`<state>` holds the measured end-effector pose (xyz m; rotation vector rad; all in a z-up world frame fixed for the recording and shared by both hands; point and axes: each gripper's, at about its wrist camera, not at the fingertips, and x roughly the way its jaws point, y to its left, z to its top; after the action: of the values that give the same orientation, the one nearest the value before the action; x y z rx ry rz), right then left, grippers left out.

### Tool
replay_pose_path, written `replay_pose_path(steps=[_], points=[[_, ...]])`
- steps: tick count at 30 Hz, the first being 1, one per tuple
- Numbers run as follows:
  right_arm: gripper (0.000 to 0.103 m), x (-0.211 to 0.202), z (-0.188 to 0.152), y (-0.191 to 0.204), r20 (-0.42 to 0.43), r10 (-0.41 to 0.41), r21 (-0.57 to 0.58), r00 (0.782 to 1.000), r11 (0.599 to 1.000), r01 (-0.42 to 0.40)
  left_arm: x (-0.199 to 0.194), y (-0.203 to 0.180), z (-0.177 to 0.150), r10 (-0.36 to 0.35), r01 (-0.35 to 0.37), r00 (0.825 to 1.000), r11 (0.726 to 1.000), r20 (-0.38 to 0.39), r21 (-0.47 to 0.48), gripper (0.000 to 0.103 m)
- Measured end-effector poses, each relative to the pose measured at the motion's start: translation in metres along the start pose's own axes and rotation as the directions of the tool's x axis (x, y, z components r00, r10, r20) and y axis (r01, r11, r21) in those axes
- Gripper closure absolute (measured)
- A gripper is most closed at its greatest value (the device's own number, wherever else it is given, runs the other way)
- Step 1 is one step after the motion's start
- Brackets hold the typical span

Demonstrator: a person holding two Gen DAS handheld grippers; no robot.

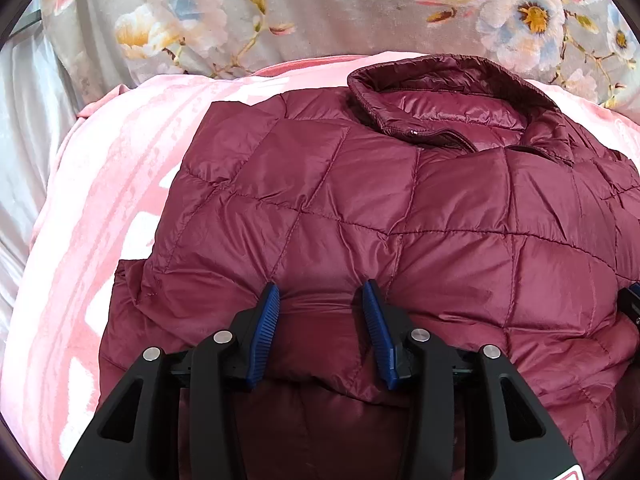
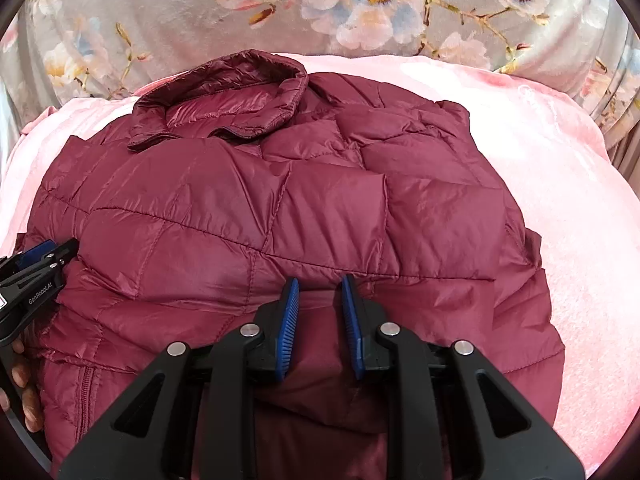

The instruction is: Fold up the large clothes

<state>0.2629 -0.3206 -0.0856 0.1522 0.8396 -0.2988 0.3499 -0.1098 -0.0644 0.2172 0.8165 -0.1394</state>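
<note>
The jacket [image 1: 360, 208], maroon and quilted, lies folded on a pink blanket [image 1: 132, 184] on the bed, its collar [image 1: 436, 96] at the far side. Its near edge is hidden under both grippers. The left gripper [image 1: 322, 294] pins a bunched fold of jacket between its blue pads [image 1: 268, 320]; its jaws stand part-spread on that fold. The right gripper [image 2: 319, 288] clamps a narrower fold, jaws closer together. How deep either fold reaches I cannot tell. At the right view's left edge, fingers [image 2: 24, 376] are cut off. A floral cover [image 2: 160, 12] lies beyond.
</note>
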Motion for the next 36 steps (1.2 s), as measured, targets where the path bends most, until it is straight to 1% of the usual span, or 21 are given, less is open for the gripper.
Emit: replay_pose_path(steps=[8,13,15,16,17,18,19,20,21,23,24,25,26,27,28,30,31,33,34,35,36], points=[[0.082,0.000,0.000,0.000,0.000,0.001,0.001,1.000,1.000,-0.001,0.000,-0.003,0.000,0.018,-0.018,1.000,1.000,0.006,0.012,0.060],[0.080,-0.001,0.001,-0.001,-0.004,0.014,0.007,1.000,1.000,-0.014,0.000,-0.001,0.000,0.008,-0.008,1.000,1.000,0.003,0.001,0.059],[0.076,-0.004,0.003,-0.002,-0.016,0.024,0.003,1.000,1.000,-0.024,-0.001,0.000,0.002,0.001,-0.001,1.000,1.000,-0.005,0.002,0.059],[0.069,-0.007,0.004,-0.002,-0.022,0.028,0.002,0.999,1.000,-0.028,-0.003,0.002,0.005,-0.007,0.007,1.000,1.000,-0.024,0.009,0.059],[0.056,-0.011,0.007,-0.003,-0.029,0.049,0.008,0.998,0.999,-0.049,-0.006,0.005,0.010,-0.033,0.033,0.998,0.999,-0.047,0.006,0.059],[0.051,-0.017,0.013,-0.005,-0.028,0.100,0.026,0.995,0.995,-0.099,-0.010,0.011,0.017,-0.083,0.082,0.994,0.997,-0.065,-0.012,0.058],[0.048,-0.022,0.020,-0.007,-0.020,0.139,0.039,0.990,0.990,-0.138,-0.012,0.015,0.023,-0.121,0.120,0.990,0.992,-0.071,-0.030,0.052],[0.048,-0.025,0.026,-0.007,-0.013,0.156,0.045,0.988,0.987,-0.155,-0.016,0.022,0.034,-0.165,0.161,0.984,0.985,-0.071,-0.059,0.049],[0.047,-0.030,0.040,-0.008,0.003,0.174,0.054,0.985,0.983,-0.174,-0.018,0.026,0.043,-0.187,0.181,0.980,0.980,-0.064,-0.079,0.043],[0.041,-0.029,0.062,-0.007,0.018,0.222,0.084,0.975,0.971,-0.223,-0.021,0.034,0.069,-0.230,0.223,0.973,0.966,-0.035,-0.129,0.038],[0.041,-0.027,0.070,-0.007,0.022,0.255,0.103,0.967,0.961,-0.256,-0.020,0.035,0.080,-0.246,0.240,0.969,0.960,-0.022,-0.142,0.035],[0.041,-0.017,0.083,-0.011,0.031,0.310,0.147,0.950,0.939,-0.311,-0.015,0.036,0.095,-0.257,0.251,0.966,0.954,-0.013,-0.162,0.034],[0.041,-0.008,0.092,-0.017,0.040,0.343,0.195,0.939,0.919,-0.344,-0.011,0.035,0.103,-0.259,0.252,0.966,0.950,-0.016,-0.186,0.034],[0.041,0.004,0.100,-0.022,0.044,0.366,0.250,0.929,0.897,-0.365,-0.004,0.036,0.111,-0.280,0.269,0.960,0.940,-0.022,-0.212,0.034],[0.041,0.013,0.104,-0.026,0.045,0.382,0.289,0.923,0.879,-0.378,0.007,0.036,0.119,-0.324,0.306,0.945,0.919,-0.034,-0.248,0.034],[0.042,0.035,0.113,-0.033,0.056,0.433,0.374,0.900,0.826,-0.421,0.030,0.032,0.127,-0.368,0.332,0.927,0.894,-0.070,-0.302,0.034],[0.042,0.041,0.117,-0.033,0.060,0.441,0.391,0.896,0.815,-0.428,0.037,0.030,0.128,-0.372,0.331,0.925,0.888,-0.077,-0.319,0.034],[0.045,0.056,0.123,-0.030,0.048,0.442,0.398,0.896,0.814,-0.423,0.053,0.022,0.128,-0.384,0.334,0.918,0.880,-0.093,-0.338,0.035],[0.049,0.060,0.124,-0.027,0.038,0.438,0.401,0.898,0.816,-0.415,0.058,0.020,0.127,-0.390,0.336,0.915,0.879,-0.103,-0.339,0.036],[0.052,0.068,0.125,-0.024,0.016,0.442,0.409,0.897,0.816,-0.409,0.064,0.015,0.126,-0.402,0.344,0.907,0.877,-0.121,-0.336,0.037],[0.056,0.075,0.125,-0.022,0.000,0.455,0.414,0.891,0.811,-0.414,0.070,0.011,0.124,-0.414,0.352,0.900,0.874,-0.135,-0.335,0.044]])
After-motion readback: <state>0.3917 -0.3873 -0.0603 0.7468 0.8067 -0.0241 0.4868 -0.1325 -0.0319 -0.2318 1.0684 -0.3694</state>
